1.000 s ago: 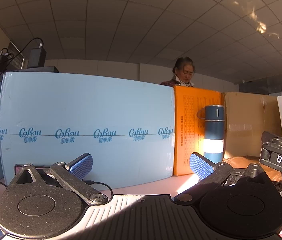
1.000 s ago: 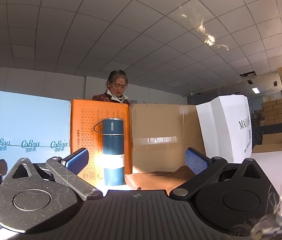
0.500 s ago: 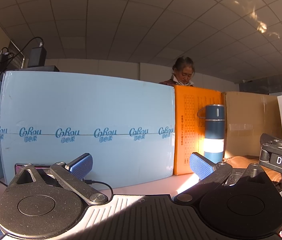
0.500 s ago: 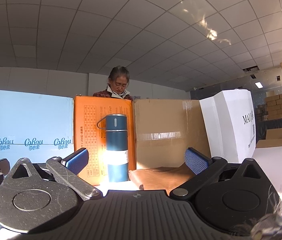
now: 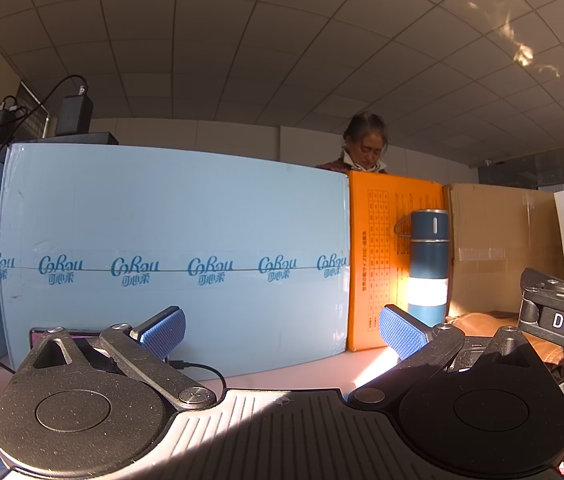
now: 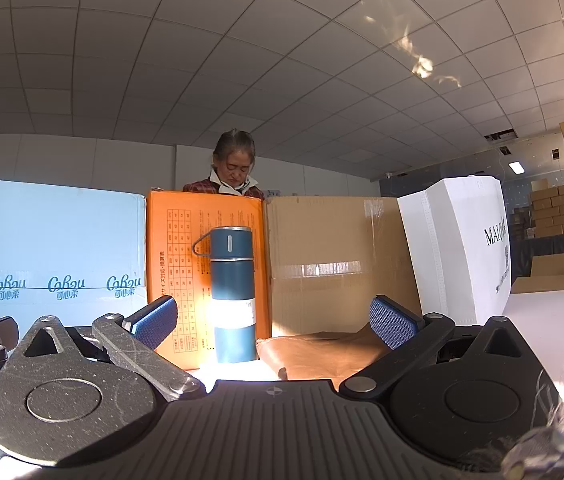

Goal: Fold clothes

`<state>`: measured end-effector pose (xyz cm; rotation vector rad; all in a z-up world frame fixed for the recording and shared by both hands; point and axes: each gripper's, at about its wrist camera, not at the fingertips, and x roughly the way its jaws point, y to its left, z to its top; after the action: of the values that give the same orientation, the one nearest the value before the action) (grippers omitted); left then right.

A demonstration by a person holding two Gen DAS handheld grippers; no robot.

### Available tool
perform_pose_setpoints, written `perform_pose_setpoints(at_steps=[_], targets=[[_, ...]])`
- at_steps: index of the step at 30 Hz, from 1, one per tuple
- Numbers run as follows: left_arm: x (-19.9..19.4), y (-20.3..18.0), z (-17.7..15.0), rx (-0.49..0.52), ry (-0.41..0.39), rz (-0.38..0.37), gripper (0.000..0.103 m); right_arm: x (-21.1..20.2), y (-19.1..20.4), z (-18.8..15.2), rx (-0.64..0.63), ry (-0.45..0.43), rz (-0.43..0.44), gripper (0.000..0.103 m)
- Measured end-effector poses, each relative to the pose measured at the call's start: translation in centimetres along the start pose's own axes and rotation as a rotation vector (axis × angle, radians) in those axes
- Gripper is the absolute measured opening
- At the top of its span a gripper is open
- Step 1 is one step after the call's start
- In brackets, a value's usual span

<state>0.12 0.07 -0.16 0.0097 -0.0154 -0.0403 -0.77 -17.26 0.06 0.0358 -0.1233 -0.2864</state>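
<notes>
Both jaws spread wide, empty: left gripper (image 5: 281,332), right gripper (image 6: 273,322). Brown garment (image 6: 322,350) lies near table's far edge, beside blue flask (image 6: 230,294).

A white tiled ceiling (image 6: 241,60) carries sun reflections. Ahead of the claw stands a row of boxes: light blue box (image 5: 173,248), orange box (image 6: 205,264), brown carton (image 6: 338,264). Far right, stacked cartons (image 6: 550,208).

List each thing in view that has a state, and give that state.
Left claw: open, empty.
Right claw: open, empty.
Flask: upright, lid on.
Brown garment: lying on the table, not gripped.
Brown box: taped shut.
Blue box: taped shut.
White bag: standing upright.
</notes>
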Motion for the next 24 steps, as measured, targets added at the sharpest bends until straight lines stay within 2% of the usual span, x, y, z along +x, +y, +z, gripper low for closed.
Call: perform_pose_setpoints(at_steps=[24], targets=[[0.0,-0.01,0.06,0.001,-0.001,0.001,0.103,0.28,-0.47,0.04,0.0,0.006,-0.001,0.103]])
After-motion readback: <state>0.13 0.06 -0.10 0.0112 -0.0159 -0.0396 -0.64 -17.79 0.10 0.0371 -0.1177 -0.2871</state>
